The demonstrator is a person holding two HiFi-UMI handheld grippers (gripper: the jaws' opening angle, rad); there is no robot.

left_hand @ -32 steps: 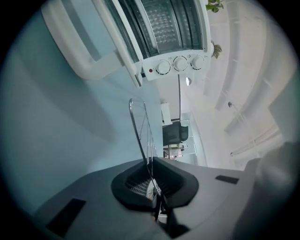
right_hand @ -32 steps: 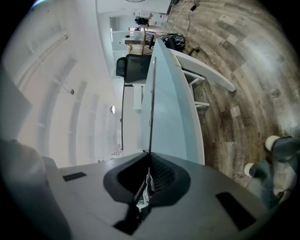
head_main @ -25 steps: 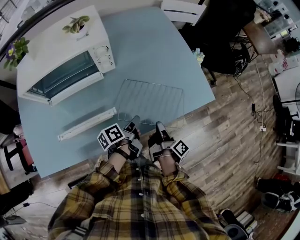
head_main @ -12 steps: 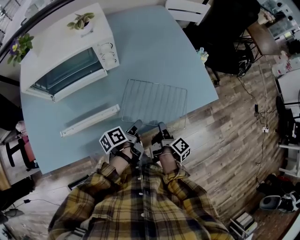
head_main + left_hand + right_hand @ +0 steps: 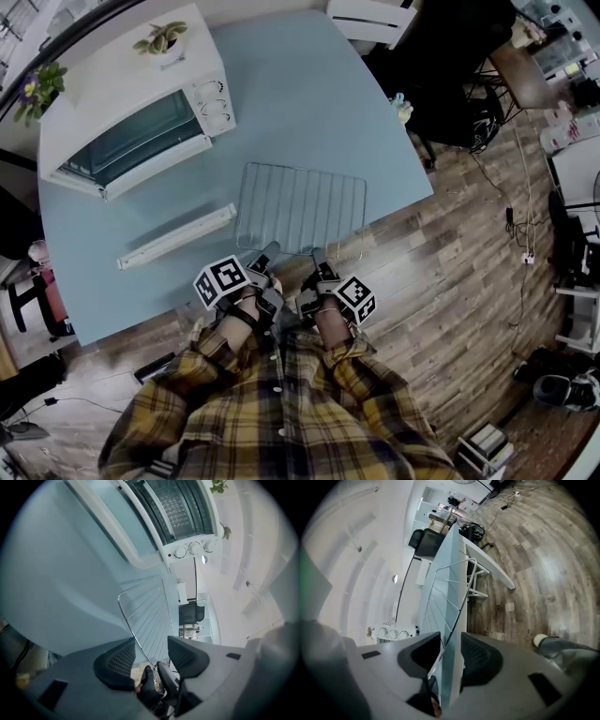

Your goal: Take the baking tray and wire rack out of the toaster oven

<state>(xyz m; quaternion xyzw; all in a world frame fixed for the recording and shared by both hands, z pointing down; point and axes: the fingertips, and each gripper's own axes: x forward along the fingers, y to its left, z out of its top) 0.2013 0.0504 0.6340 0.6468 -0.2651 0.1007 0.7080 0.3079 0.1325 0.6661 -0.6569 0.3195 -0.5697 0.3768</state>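
Pale blue tabletop (image 5: 309, 112) carries a silver wire rack (image 5: 300, 206) lying flat at centre, with a white toaster oven (image 5: 131, 122) at 10 o'clock and a long white baking tray (image 5: 178, 236) at 9. Left gripper (image 5: 265, 255) and right gripper (image 5: 319, 264) sit at 6 o'clock. Both pairs of jaws are opening, with the rack's near edge wire unclamped between them.

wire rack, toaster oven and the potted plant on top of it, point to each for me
wire rack (image 5: 300, 208), head view, middle of the wire grid
toaster oven (image 5: 131, 141), head view, glass front
potted plant (image 5: 157, 42), head view, its leaves
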